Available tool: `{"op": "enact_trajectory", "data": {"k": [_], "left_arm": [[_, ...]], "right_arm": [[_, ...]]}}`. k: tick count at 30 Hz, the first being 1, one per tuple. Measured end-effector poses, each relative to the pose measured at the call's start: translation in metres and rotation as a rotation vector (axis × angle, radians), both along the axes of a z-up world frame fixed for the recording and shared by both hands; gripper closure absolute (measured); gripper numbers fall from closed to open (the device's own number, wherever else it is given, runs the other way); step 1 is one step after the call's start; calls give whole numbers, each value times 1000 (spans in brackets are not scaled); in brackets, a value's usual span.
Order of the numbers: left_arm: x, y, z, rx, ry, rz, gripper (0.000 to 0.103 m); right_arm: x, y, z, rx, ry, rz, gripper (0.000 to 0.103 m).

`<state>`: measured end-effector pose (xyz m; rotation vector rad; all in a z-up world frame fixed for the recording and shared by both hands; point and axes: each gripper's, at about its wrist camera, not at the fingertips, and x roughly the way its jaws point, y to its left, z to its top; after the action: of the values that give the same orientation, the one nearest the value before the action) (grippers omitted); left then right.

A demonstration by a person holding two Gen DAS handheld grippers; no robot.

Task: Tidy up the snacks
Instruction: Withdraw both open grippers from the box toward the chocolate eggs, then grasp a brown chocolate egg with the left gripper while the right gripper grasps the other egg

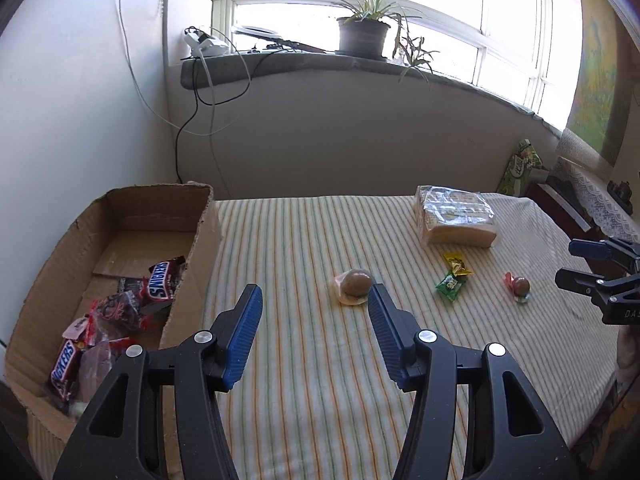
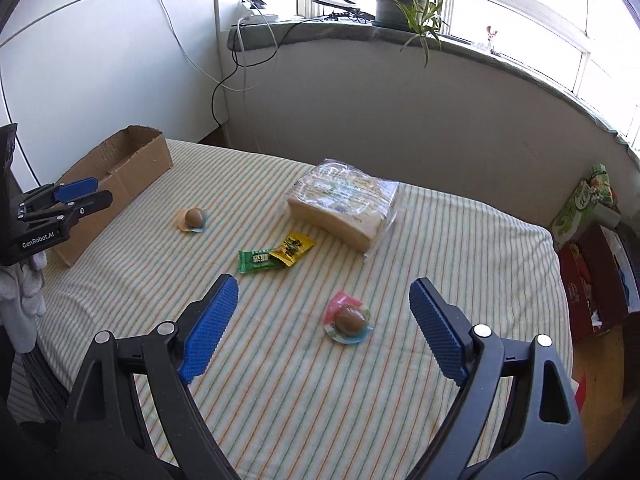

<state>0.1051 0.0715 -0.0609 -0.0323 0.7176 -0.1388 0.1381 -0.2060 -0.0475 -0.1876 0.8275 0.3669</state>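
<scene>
right gripper [image 2: 322,330] released, empty, pink-wrapped egg [image 2: 350,319] just ahead between its jaws | left gripper [image 1: 314,334] released, empty; orange-wrapped egg [image 1: 355,284] ahead-right

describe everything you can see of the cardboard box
The cardboard box is an open-topped, plain brown corrugated carton with rough, torn-looking edges and no lid showing. It sits on the striped cloth at the table's left end. Inside lie Snickers packs and dark red-trimmed wrapped sweets. Neither gripper touches it.
</scene>
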Motion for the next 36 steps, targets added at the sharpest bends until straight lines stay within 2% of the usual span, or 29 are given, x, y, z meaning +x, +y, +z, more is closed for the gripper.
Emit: {"op": "enact_trajectory", "data": {"k": [1, 2, 4, 5, 6, 7, 10, 17, 25, 32, 34, 36], "left_arm": [[4, -4, -3, -9, 9, -11, 49], [7, -8, -6, -11, 17, -27, 50], [16, -17, -12, -16, 34, -51, 54], [20, -20, -14, -27, 48, -65, 62], [25, -22, -17, -36, 63, -74, 64], [30, -25, -20, -33, 67, -72, 64], [42, -30, -27, -20, 86, -72, 64], [65, -41, -42, 65, 124, -77, 64], [78, -46, -59, 56, 173, -86, 64], [76, -46, -58, 64, 163, -91, 70], [75, -48, -57, 74, 157, -91, 72], [73, -49, -56, 83, 153, -89, 73]], "right_arm": [[1, -3, -8, -8, 24, -10, 32], [2, -7, -14, -12, 44, -20, 42], [7, -15, -25, -5, 75, -35, 45], [10, -18, -29, -4, 83, -45, 49], [15, -19, -34, -5, 93, -55, 58], [19, -19, -37, -4, 106, -61, 60], [30, -17, -46, 10, 131, -54, 61], [42, -12, -59, 15, 156, -71, 61], [46, -18, -64, 38, 179, -83, 61], [49, -12, -67, 23, 176, -82, 62], [47, -13, -66, 18, 171, -91, 71], [46, -15, -65, 26, 172, -94, 73]]}}
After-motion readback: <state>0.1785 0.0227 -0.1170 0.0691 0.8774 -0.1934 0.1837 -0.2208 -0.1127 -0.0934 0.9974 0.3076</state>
